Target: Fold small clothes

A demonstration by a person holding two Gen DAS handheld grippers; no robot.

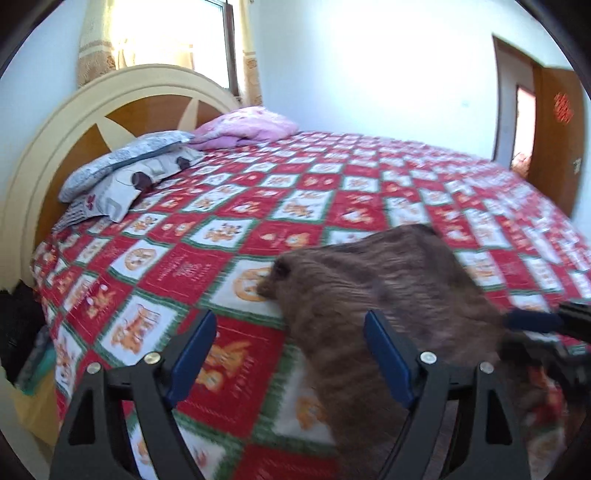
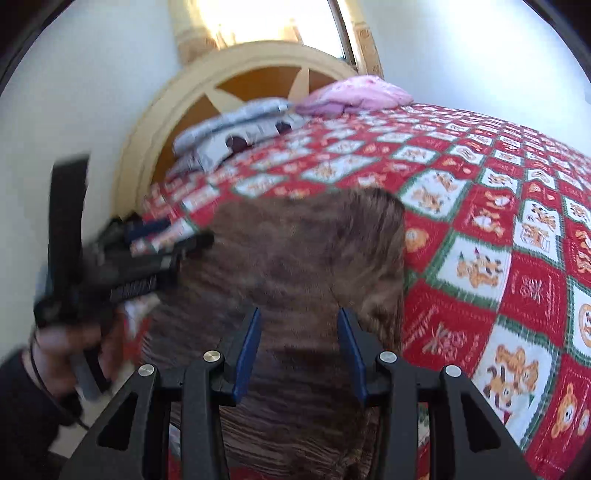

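Bedroom, white walls [image 1: 369,66], bright window [image 1: 166,33] behind arched headboard [image 1: 66,122], open wooden door [image 1: 554,129] far right. Bed [image 1: 295,184] covered by red-and-white checked quilt; grey pillows [image 1: 125,166] and pink bundle [image 1: 247,127] stacked at far left by headboard. Brown cloth [image 1: 369,295] spread on quilt at near edge, blurred, one corner bunched toward left. Left gripper [image 1: 291,339] low over quilt, jaws wide apart, right blue pad over cloth, left pad over bare quilt, nothing held. Right gripper [image 2: 299,339] directly over cloth, jaws apart, nothing clamped. Contact between pads and cloth not determinable. Hand [image 2: 70,350] on left gripper's handle visible in right wrist view.
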